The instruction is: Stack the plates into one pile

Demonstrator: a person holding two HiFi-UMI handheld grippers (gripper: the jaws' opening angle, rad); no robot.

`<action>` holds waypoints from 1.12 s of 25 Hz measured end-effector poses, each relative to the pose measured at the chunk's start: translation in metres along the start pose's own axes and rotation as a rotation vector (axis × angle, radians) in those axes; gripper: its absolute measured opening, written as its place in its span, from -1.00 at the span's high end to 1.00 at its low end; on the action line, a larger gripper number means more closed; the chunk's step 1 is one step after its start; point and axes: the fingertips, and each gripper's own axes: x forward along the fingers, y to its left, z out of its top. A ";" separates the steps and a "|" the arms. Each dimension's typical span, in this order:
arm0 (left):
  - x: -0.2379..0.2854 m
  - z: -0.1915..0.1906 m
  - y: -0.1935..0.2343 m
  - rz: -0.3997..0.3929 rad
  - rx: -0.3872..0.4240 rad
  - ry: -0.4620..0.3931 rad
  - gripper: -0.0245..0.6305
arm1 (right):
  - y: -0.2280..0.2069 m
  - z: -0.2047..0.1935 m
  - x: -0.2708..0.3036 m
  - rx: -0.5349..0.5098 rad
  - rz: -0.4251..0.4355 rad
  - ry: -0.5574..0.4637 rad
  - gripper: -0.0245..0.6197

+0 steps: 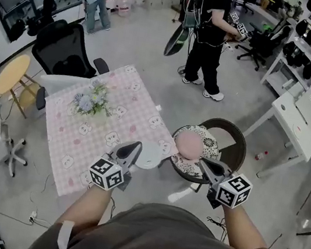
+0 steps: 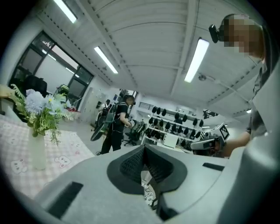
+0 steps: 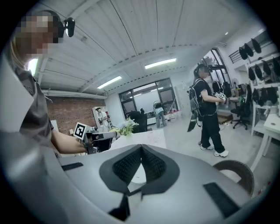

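- Nearest the head camera: the wearer's grey shirt, both forearms reaching forward from it.
- Left gripper: marker cube up and tips over the near table edge. Its own view shows the pads pressed together at the tip with nothing held.
- Right gripper: over the near rim of the round chair. Its own view shows the pads meeting at the tip, so it is closed and empty.
- White plate: flat on the near right corner of the pink check table. It lies just beyond and to the right of the left tips, between the two grippers.
- The left gripper is the nearer one. The plate is round, so it has no long axis and any stretch of rim serves.
- Judgement: the left jaws point over the plate rather than at it. They would need to spread and dip to the near rim before any lift.
- Pink round thing: on the chair's patterned cushion, beside the right tips. It may be a second plate; cannot tell.
- Only the head view shows the plate whole. The left gripper view looks across the room at ceiling, flowers and the other gripper, with no plate.
- The right gripper view shows a white patch under its pads; plate or cloth, cannot tell.
- Far: a standing person and a black office chair.
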 end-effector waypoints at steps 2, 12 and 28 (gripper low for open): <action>-0.001 0.007 -0.012 0.043 0.000 -0.027 0.91 | -0.009 0.009 -0.010 -0.032 0.030 -0.020 0.95; -0.024 0.037 -0.067 0.128 0.108 -0.102 0.91 | -0.023 0.034 -0.022 -0.132 0.136 -0.073 0.95; -0.038 0.047 -0.038 0.086 0.107 -0.091 0.91 | -0.010 0.049 0.003 -0.161 0.069 -0.081 0.95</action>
